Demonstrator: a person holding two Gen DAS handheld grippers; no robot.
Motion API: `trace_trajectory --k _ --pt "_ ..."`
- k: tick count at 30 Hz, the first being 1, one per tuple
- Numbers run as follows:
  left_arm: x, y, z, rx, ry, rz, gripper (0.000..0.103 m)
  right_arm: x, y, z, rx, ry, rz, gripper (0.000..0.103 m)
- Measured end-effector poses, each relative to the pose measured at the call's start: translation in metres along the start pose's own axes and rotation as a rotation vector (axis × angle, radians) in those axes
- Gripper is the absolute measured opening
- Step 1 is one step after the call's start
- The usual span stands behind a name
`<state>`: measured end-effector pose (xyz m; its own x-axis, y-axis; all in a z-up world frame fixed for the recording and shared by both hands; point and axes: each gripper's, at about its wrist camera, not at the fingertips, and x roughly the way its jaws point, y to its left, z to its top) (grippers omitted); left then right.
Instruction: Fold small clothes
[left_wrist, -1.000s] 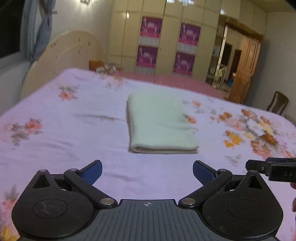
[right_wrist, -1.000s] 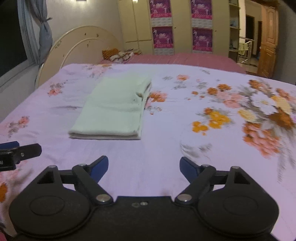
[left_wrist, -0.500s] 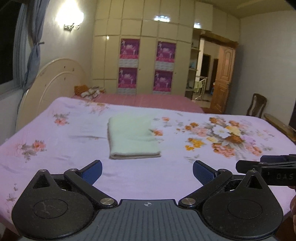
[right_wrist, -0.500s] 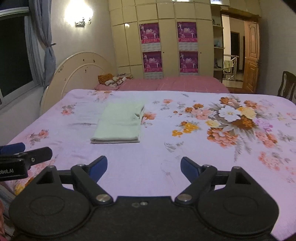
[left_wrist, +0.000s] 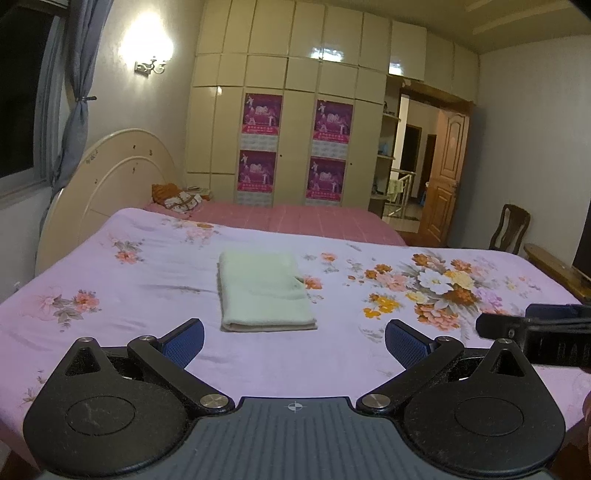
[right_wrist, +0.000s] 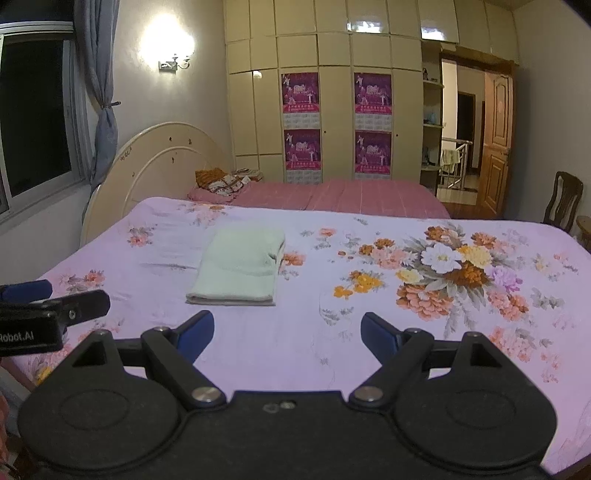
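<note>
Bedroom with wardrobe wall (left_wrist: 288, 122), big bed (left_wrist: 147, 295) in lilac floral sheet. Folded pale-green garment (left_wrist: 264, 291) lies flat mid-bed, well apart from both claws; looks soft, light, limp, best pinched at corners. Left claw (left_wrist: 293, 338) wide, empty; right claw (right_wrist: 287, 332) wide, empty.

I have drawn both grippers back and up from the folded garment (left_wrist: 264, 290), so it now lies farther off on the bed (left_wrist: 147, 302), well clear of the fingers. More of the room has come into sight: the wall lamp (left_wrist: 149, 66), the upper wardrobe (left_wrist: 295, 110) and the ceiling, hidden a second ago.
</note>
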<state>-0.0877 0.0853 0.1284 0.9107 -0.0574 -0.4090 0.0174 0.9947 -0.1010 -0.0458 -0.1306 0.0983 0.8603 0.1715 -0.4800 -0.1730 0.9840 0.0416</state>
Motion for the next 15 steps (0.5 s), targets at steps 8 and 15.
trace_trajectory --k 8,15 --pt "-0.001 0.006 0.003 0.023 0.0 -0.003 0.103 0.0 0.004 0.004 0.039 -0.024 -0.02 0.086" --pt "-0.003 0.008 0.003 0.021 -0.003 -0.002 0.103 0.001 0.013 0.0 0.036 -0.019 -0.014 0.086"
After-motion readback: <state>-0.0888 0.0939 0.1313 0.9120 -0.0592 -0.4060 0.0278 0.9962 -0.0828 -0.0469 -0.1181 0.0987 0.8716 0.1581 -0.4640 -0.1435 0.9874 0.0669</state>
